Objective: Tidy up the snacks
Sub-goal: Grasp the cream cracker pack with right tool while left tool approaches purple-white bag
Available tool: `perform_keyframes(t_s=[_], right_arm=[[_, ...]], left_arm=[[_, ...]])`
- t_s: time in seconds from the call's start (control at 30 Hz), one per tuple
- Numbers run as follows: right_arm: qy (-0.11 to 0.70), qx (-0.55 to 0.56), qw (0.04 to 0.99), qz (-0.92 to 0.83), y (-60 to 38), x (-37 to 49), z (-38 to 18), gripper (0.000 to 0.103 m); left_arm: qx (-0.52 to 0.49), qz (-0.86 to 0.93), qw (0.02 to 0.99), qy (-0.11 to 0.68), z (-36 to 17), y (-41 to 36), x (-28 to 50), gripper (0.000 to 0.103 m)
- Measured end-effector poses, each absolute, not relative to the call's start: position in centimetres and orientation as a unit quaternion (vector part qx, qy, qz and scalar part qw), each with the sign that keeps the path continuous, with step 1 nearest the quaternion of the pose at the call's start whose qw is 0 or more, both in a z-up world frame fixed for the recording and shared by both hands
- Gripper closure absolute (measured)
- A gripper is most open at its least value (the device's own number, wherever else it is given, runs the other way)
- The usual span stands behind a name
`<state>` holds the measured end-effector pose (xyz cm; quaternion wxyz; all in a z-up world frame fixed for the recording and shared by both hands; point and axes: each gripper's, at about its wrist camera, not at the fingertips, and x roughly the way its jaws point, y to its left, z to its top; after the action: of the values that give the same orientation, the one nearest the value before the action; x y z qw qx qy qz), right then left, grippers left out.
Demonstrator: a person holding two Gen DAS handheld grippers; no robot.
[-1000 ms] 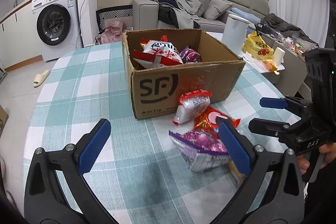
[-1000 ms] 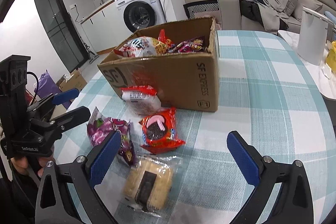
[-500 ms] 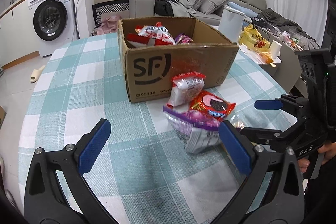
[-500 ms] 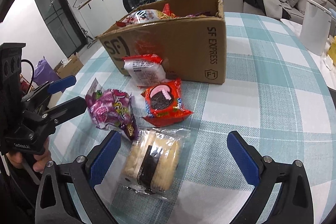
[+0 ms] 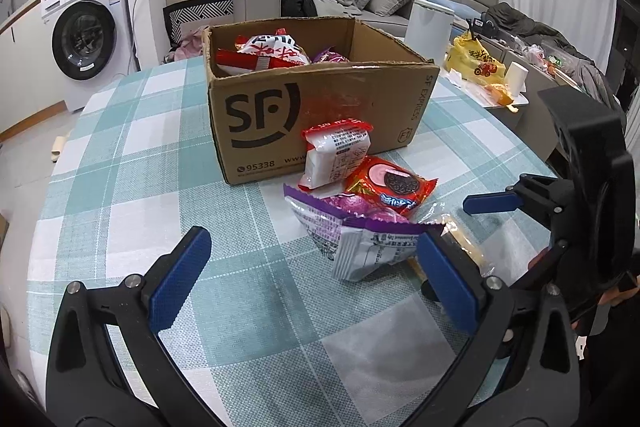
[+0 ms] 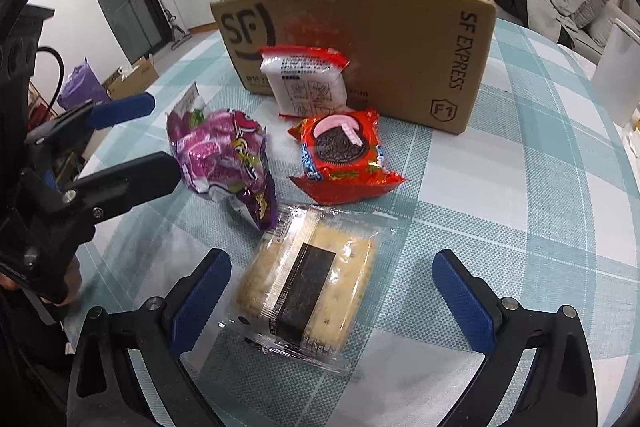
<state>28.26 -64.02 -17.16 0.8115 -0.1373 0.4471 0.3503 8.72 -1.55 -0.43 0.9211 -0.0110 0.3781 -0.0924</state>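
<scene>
- Both grippers spread wide, holding nothing: left gripper (image 5: 312,277) low over the tabletop (image 5: 120,155) beside the purple bag (image 5: 356,231); right gripper (image 6: 332,287) straddles the clear-wrapped sandwich biscuit (image 6: 308,291).
- Four packs lie loose in front of the cardboard box (image 5: 320,107), which already holds snacks: purple bag, biscuit, red cookie pack (image 6: 344,155), white-red packet (image 6: 306,83) leaning on the box wall.
- Likely step: right gripper takes the biscuit. Close across its short sides, gently; the filling looks crushable and the film slick.
- Purple bag is puffy, crinkly foil; pinch its sealed edge.
- Tabletop cloth is a woven check.
</scene>
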Motion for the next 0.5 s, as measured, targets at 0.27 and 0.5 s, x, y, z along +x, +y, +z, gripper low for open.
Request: perform_keyframes(t_s=[0.27, 0.5], right_arm=[[0.449, -0.153, 0.814, 0.335, -64.8, 28.5, -17.4, 0.0], [0.451, -0.142, 0.822, 0.317, -65.6, 29.4, -17.4, 0.001]], left_arm=[[-0.014, -0.092, 0.919, 0.383, -0.8, -1.5, 8.9, 0.001], [-0.017, -0.097, 0.916, 0.389, -1.5, -1.7, 9.2, 0.001]])
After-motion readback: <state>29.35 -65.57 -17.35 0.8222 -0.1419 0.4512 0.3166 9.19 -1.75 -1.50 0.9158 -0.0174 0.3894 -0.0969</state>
